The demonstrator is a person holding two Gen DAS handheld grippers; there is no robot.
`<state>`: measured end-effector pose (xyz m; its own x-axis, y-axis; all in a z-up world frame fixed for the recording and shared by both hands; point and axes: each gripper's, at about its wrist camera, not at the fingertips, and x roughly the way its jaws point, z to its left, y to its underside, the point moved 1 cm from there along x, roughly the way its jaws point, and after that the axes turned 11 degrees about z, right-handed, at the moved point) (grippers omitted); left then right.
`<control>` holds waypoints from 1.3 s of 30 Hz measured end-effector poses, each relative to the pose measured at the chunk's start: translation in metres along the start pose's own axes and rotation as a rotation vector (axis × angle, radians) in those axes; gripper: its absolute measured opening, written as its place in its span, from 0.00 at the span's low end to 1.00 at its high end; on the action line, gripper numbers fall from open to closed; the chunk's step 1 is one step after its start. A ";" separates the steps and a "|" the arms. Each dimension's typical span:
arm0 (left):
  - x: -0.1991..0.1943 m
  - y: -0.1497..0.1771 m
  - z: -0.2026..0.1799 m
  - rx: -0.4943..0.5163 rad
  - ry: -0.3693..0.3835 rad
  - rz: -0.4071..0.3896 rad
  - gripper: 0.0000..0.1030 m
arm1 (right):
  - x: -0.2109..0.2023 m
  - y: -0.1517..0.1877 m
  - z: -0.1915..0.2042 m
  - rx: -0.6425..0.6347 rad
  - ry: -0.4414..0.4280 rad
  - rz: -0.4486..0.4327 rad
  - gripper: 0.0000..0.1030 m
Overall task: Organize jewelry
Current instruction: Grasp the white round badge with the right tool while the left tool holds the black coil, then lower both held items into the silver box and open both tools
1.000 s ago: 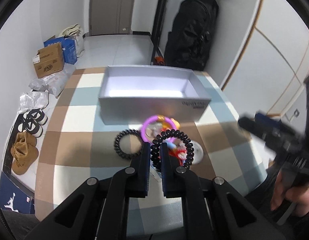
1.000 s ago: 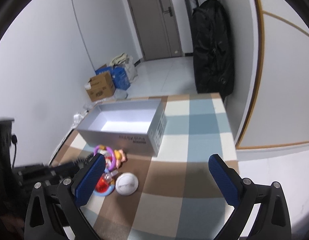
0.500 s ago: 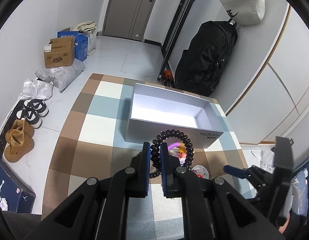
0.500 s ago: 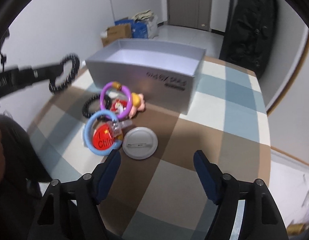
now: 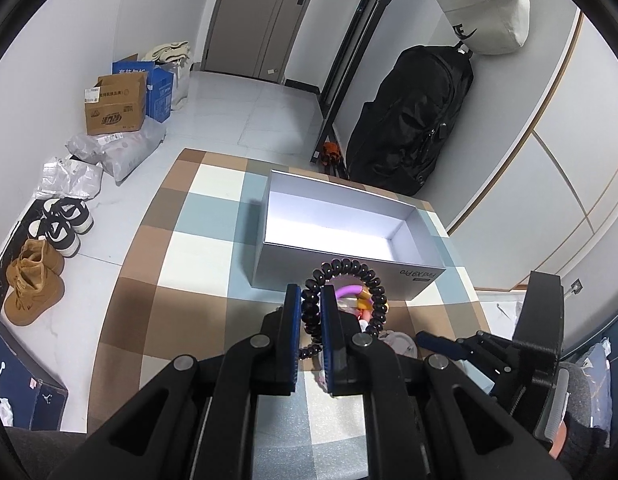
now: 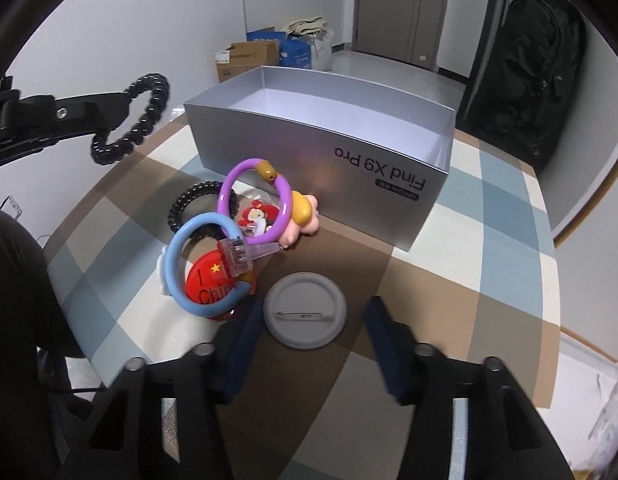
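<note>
We are in a home, near its entry; a grey door [image 5: 261, 20] stands at the top of the frame; shoes [image 5: 49, 248] line the left wall beside cardboard boxes [image 5: 117, 104]; a black backpack [image 5: 409, 120] hangs at upper right; a checked mat [image 5: 189, 248] covers the floor.

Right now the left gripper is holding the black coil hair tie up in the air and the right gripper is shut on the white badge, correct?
Not quite. The right gripper is open, straddling the white badge on the table, as the right wrist view shows. The left gripper does hold the black coil hair tie aloft.
</note>
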<state>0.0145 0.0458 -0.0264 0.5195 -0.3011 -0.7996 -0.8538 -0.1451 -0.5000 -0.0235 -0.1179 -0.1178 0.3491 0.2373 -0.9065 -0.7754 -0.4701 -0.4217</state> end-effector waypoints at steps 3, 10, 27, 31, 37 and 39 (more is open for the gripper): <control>-0.002 -0.001 0.000 0.002 0.001 -0.008 0.05 | -0.002 0.002 -0.002 0.007 -0.007 0.002 0.40; -0.003 -0.001 -0.005 0.004 0.012 -0.013 0.05 | -0.017 0.002 -0.024 0.131 -0.075 -0.038 0.39; 0.009 -0.049 -0.027 0.052 -0.006 -0.023 0.05 | -0.083 -0.054 -0.041 0.203 -0.228 -0.271 0.40; 0.022 -0.062 -0.025 0.059 -0.008 -0.003 0.05 | -0.077 -0.076 -0.047 0.190 -0.239 -0.283 0.40; 0.047 -0.072 -0.013 0.046 0.004 0.053 0.05 | -0.055 -0.095 -0.062 0.218 -0.276 -0.267 0.40; 0.055 -0.073 -0.009 0.039 0.007 0.073 0.05 | -0.046 -0.099 -0.065 0.221 -0.282 -0.253 0.40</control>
<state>0.1054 0.0314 -0.0309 0.4558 -0.3159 -0.8322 -0.8872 -0.0857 -0.4534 0.0718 -0.1377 -0.0357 0.4092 0.5590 -0.7212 -0.7886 -0.1810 -0.5877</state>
